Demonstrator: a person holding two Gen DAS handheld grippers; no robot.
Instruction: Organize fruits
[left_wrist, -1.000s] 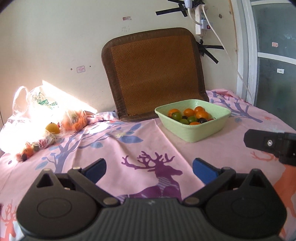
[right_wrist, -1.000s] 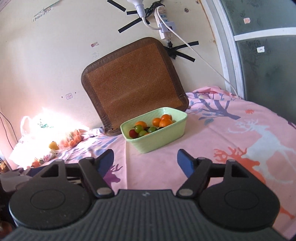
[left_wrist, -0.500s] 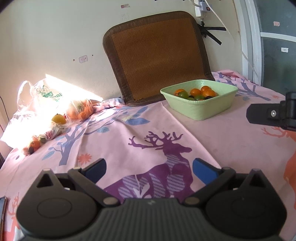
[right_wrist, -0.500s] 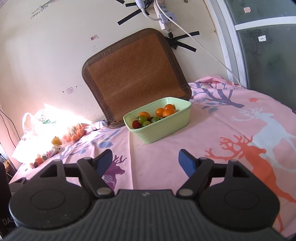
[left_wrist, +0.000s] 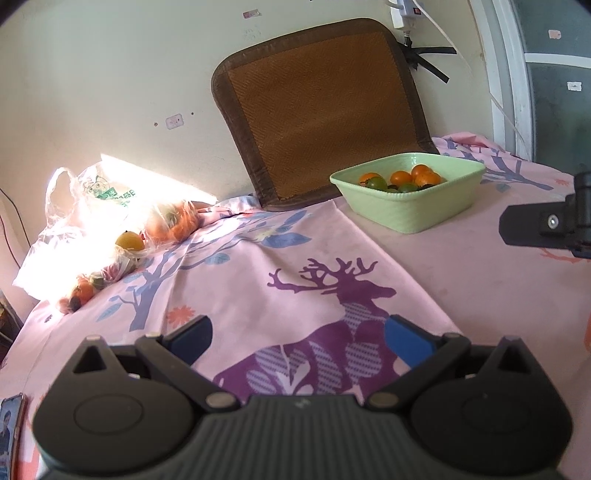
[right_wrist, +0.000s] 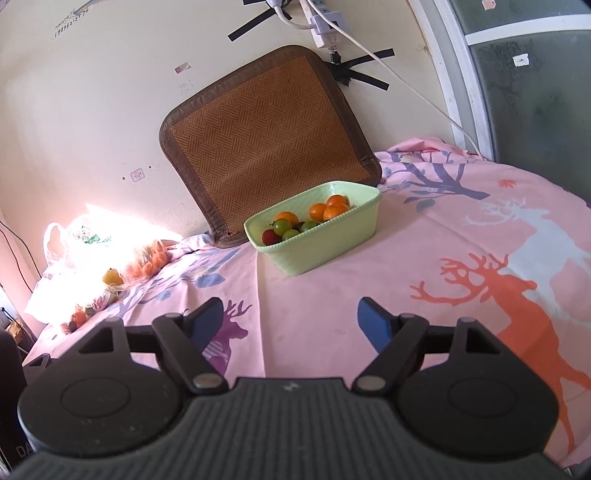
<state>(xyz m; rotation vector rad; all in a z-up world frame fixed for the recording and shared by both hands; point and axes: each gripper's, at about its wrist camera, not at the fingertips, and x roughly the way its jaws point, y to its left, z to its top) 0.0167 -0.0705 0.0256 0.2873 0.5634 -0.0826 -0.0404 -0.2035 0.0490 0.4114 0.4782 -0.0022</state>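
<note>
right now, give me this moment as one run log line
left gripper: open, empty | right gripper: open, empty | green bowl: holds small fruits | plastic bag: fruit by wall, untouched

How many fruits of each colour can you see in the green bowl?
Orange fruits: 4
Green fruits: 3
Red fruit: 1
Total: 8 showing in the bowl; more may hide underneath.

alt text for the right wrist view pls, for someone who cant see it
The open right gripper hovers, holding nothing, over a pink deer-print tablecloth, facing a green bowl of orange, green and red fruits. A woven mat leans on the wall behind; a sunlit plastic bag of fruit lies far left.
</note>
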